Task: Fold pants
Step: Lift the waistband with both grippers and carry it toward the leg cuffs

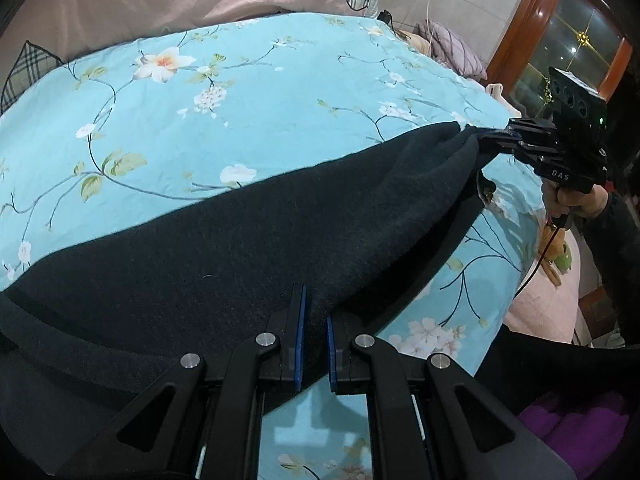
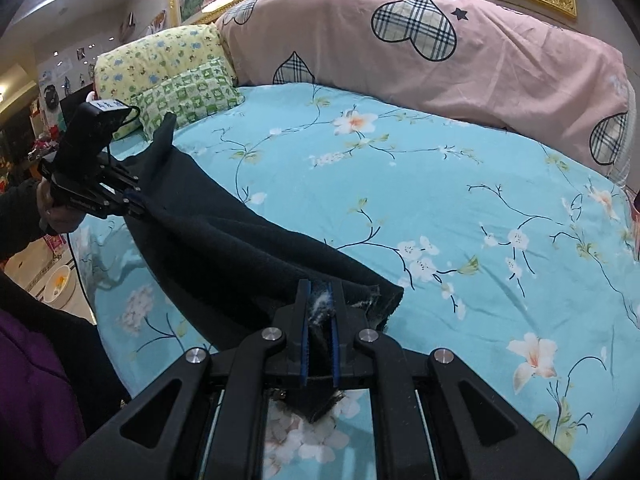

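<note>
Dark, near-black pants hang stretched between both grippers above the blue floral bed sheet. In the left wrist view my left gripper is shut on one edge of the fabric. My right gripper, at the far right, pinches the other end, with a hand on its handle. In the right wrist view my right gripper is shut on a pants edge that shows white fluffy lining. My left gripper holds the far end at the left. The cloth sags between them.
The bed sheet spreads wide beyond the pants. A pink quilt with plaid hearts lies along the head of the bed, beside yellow and green pillows. A wooden glass-door cabinet stands past the bed's edge.
</note>
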Motion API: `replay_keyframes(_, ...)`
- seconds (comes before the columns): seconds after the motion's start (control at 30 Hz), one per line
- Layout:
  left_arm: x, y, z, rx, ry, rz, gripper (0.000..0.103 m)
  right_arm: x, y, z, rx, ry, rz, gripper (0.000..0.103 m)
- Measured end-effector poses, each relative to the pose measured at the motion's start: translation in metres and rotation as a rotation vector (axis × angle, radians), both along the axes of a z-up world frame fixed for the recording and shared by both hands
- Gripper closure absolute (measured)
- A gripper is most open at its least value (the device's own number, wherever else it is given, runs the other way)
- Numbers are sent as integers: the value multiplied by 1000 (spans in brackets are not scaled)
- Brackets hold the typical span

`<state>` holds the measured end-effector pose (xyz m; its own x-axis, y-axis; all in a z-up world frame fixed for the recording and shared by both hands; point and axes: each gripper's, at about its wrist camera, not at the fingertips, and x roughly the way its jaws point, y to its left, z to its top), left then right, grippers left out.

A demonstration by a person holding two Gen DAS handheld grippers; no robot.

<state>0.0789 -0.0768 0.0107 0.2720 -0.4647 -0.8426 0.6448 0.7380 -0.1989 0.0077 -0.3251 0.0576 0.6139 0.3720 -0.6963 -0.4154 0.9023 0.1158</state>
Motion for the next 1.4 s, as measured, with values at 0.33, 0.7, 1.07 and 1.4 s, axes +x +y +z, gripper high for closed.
replay_keyframes(0.33,-13,-4,-29,26,58,23,74,-10,10,-29,-74,154,0,62)
replay_keyframes(0.7,-24,30,-26,-118,96,128,65,-29,28,19,73,28,-109,39)
replay_keyframes(1.07,-18,106,-7,-198,71,300,51,9,122,-2,142,92,44,39)
replay_keyframes(1.4,16,207,9,-246,67,554,50,49,176,-14,222,158,127,39)
